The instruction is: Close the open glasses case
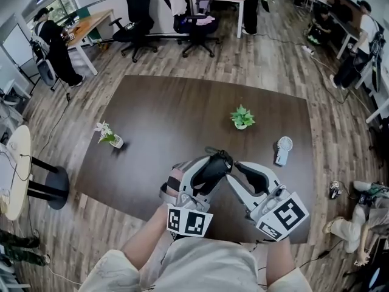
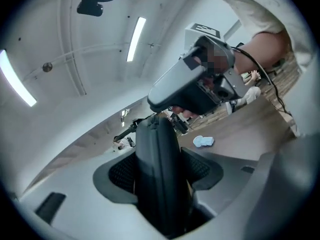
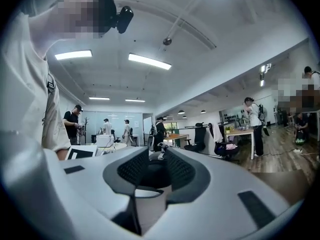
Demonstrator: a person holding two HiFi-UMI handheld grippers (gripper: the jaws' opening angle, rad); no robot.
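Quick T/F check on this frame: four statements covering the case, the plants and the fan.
1. The left hand-held gripper clamps a black glasses case. True.
2. The green plant lies tipped over. False: it stands upright on the table.
3. A white fan is on the table, right of the green plant in the head view. True.
4. The fan is between the two plants. False: the white-flowered plant is at the left, and the fan is right of both.
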